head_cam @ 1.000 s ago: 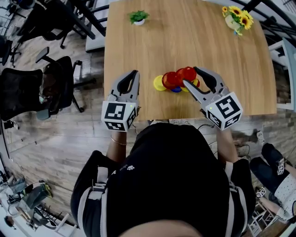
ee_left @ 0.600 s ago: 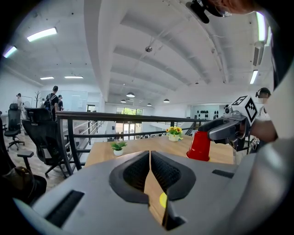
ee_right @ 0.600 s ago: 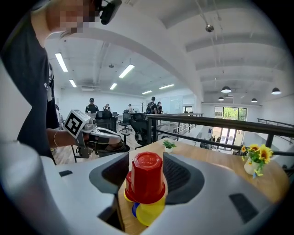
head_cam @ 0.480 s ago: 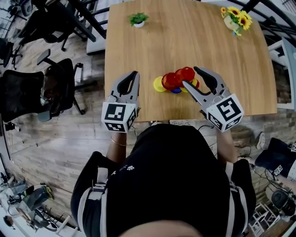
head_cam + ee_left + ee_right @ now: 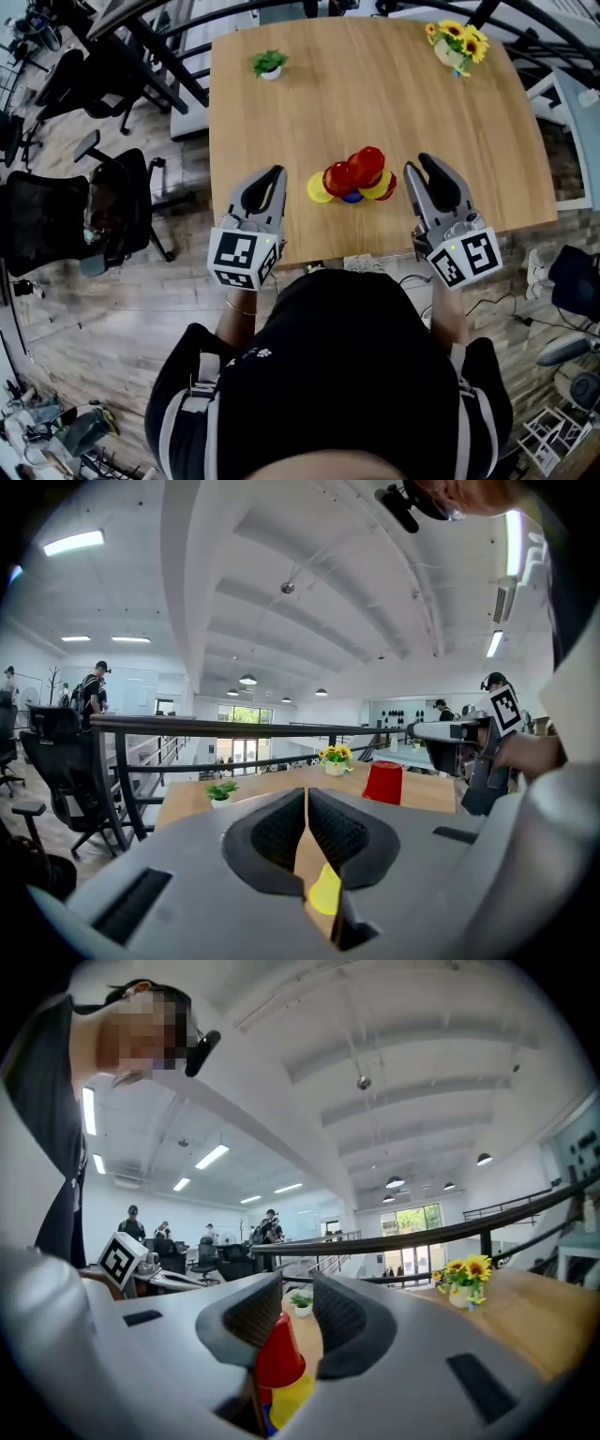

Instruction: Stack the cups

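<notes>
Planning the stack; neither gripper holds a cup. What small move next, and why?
Probably open the left gripper and ease it toward the yellow plastic cup: its jaws are together, and that cup sits nearest, at the cluster's left edge.

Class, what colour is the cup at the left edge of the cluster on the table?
The cup is yellow; clearest in the head view.

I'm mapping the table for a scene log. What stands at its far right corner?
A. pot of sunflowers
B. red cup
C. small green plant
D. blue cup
A: the pot of sunflowers stands there; the small green plant is far left, and the cups cluster near the front edge.
</notes>
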`<action>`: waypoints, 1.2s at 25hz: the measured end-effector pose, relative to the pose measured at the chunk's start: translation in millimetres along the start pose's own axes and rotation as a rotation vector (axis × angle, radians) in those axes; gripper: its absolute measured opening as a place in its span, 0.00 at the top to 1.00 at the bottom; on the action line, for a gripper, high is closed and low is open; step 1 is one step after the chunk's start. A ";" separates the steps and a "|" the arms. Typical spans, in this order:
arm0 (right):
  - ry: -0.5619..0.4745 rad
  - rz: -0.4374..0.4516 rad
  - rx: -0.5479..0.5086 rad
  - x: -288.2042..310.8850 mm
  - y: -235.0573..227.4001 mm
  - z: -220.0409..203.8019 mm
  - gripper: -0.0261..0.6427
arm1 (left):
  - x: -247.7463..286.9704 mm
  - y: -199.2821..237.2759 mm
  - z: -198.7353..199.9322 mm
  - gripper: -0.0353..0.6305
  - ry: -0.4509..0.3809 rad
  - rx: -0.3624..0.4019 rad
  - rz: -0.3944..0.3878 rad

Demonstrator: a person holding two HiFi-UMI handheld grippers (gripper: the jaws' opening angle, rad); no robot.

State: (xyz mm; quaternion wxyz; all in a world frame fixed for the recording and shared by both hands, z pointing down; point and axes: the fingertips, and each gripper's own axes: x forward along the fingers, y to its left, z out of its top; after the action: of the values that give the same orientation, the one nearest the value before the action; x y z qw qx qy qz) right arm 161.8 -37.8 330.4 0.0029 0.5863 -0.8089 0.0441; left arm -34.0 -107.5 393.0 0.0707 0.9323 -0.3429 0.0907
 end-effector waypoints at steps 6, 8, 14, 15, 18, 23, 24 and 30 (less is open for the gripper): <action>-0.037 -0.106 0.038 -29.8 1.3 -12.3 0.96 | -2.5 -22.0 -4.8 0.91 -0.007 -0.006 -0.096; -0.014 -0.100 0.055 -31.2 11.0 -22.3 0.96 | -4.1 -28.5 -7.1 0.91 -0.008 -0.009 -0.119; 0.009 -0.042 0.072 -23.8 37.1 -32.2 0.96 | -17.1 -33.1 -1.8 0.91 -0.019 -0.009 -0.111; 0.013 -0.028 0.070 -23.0 39.4 -32.1 0.96 | -19.3 -34.6 0.9 0.91 -0.023 -0.008 -0.105; 0.018 0.008 0.070 -21.4 41.0 -28.6 0.96 | -23.3 -41.0 11.5 0.91 -0.037 -0.003 -0.079; 0.011 0.060 0.041 -30.1 37.7 -17.1 0.96 | -25.7 -57.8 25.5 0.91 -0.057 0.005 -0.041; 0.012 0.060 0.042 -34.3 35.3 -17.2 0.96 | -25.6 -61.4 26.3 0.91 -0.058 0.005 -0.035; 0.025 0.049 0.083 -58.5 17.3 -23.1 0.96 | -24.6 -83.9 26.3 0.91 -0.040 0.015 -0.023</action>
State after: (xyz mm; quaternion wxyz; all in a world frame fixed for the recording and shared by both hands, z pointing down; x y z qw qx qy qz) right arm 162.5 24.8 349.0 -0.0122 0.5652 -0.8205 0.0850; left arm 5.5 -33.8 356.2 0.0578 0.9383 -0.3329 0.0740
